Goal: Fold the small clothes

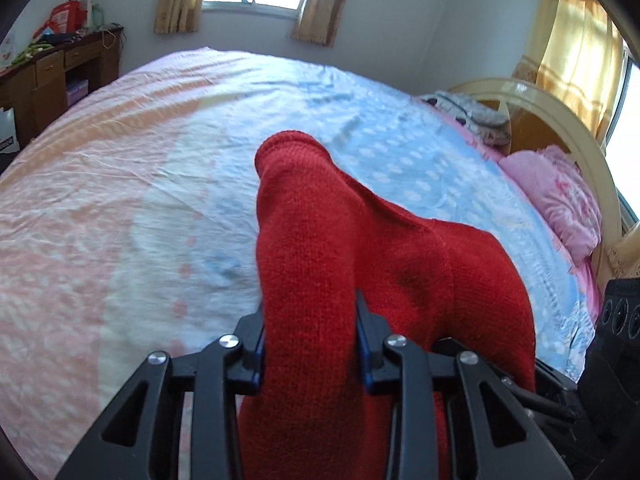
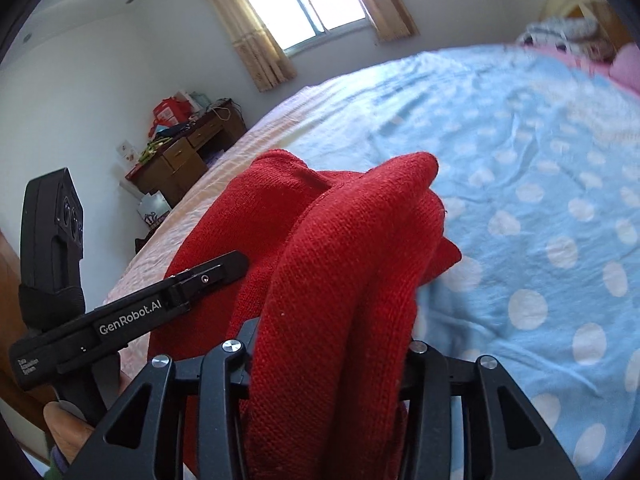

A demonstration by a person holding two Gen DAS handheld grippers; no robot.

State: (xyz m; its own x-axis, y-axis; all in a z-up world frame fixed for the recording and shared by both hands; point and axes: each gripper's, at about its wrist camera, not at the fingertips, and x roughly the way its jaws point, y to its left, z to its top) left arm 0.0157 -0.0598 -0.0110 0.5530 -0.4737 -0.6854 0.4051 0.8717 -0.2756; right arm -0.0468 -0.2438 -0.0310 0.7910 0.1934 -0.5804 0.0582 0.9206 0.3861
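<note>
Your red knitted sweater (image 1: pixel 340 248) is bunched up and lifted off the bed, caught in both tools at once. In the left wrist view a thick roll of the knit runs straight up between the two black fingers of your left hand-held gripper (image 1: pixel 310 340), which is closed partway with its blue-edged pads pressing in on the wool from both sides. The rest of the sweater drapes off to the right of that roll and hangs down below the tool.

In the right wrist view your right hand-held gripper (image 2: pixel 328 344) is likewise partly closed around a fat fold of the same sweater (image 2: pixel 332 280); the fold fills the gap and hides the inner faces of the fingers. The left tool reaches in from the lower left of that view, its finger lying against the knit.

Under the sweater lies the bed (image 1: pixel 132 184), its sheet pink on one side and light blue with white dots on the other. A pink pillow (image 1: pixel 560 196) sits by the curved headboard (image 1: pixel 560 116). Beyond the bed stand a cluttered wooden desk (image 2: pixel 180 160) and a curtained window (image 2: pixel 304 4).
</note>
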